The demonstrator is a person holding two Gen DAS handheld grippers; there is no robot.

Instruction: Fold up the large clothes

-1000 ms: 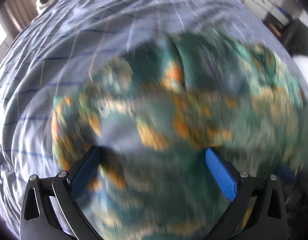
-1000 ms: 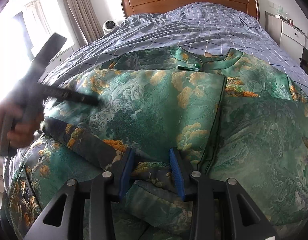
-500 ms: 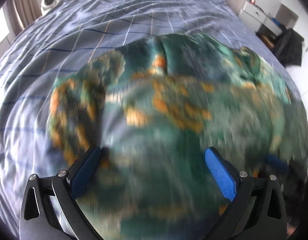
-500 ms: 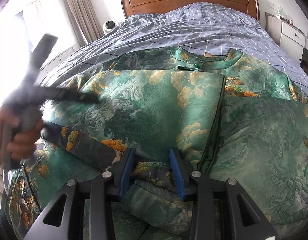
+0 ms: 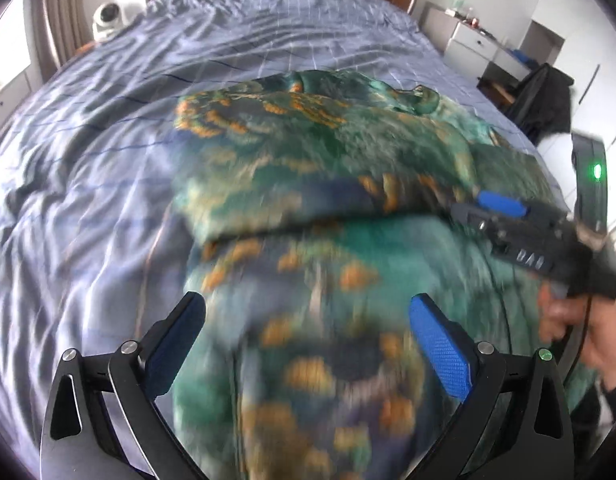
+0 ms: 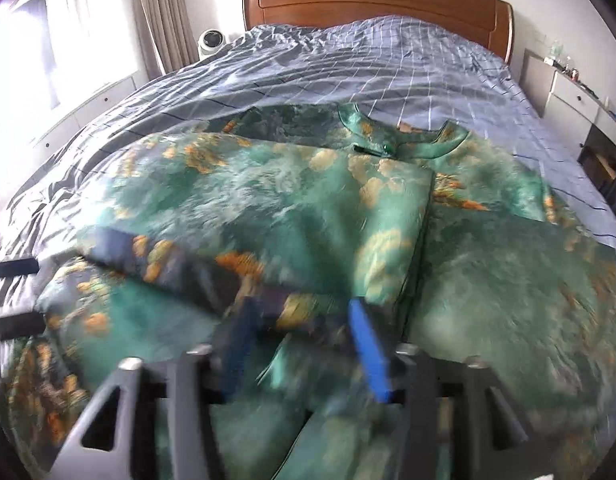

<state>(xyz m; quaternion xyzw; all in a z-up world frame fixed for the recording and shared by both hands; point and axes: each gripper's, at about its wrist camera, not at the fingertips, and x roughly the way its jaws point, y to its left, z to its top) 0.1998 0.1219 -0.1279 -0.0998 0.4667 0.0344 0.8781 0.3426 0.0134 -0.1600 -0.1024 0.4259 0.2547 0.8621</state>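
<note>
- The green brocade garment lies spread on the bed, collar toward the headboard, with one side panel already folded across its middle.
- Your right gripper is opening its jaws right now; the dark cuff end of the folded sleeve sits between them, and the pads no longer seem to press on it.
- Your left gripper has its jaws spread wide with nothing in them, hovering above the garment's lower part.
- If you lift the right gripper before the cloth drops free, the slick fabric may snag on a pad and drag the sleeve out of its fold.
- The folded panel's edge lies straight; a sideways pull as you back away could skew it.
- The weave looks smooth and slippery, so layers may slide over each other when you take the next grip.
- The bedsheet is rumpled beneath; a low pinch with either gripper could catch the sheet together with the garment.
- Both grippers work close together, so watch for a knock.
</note>
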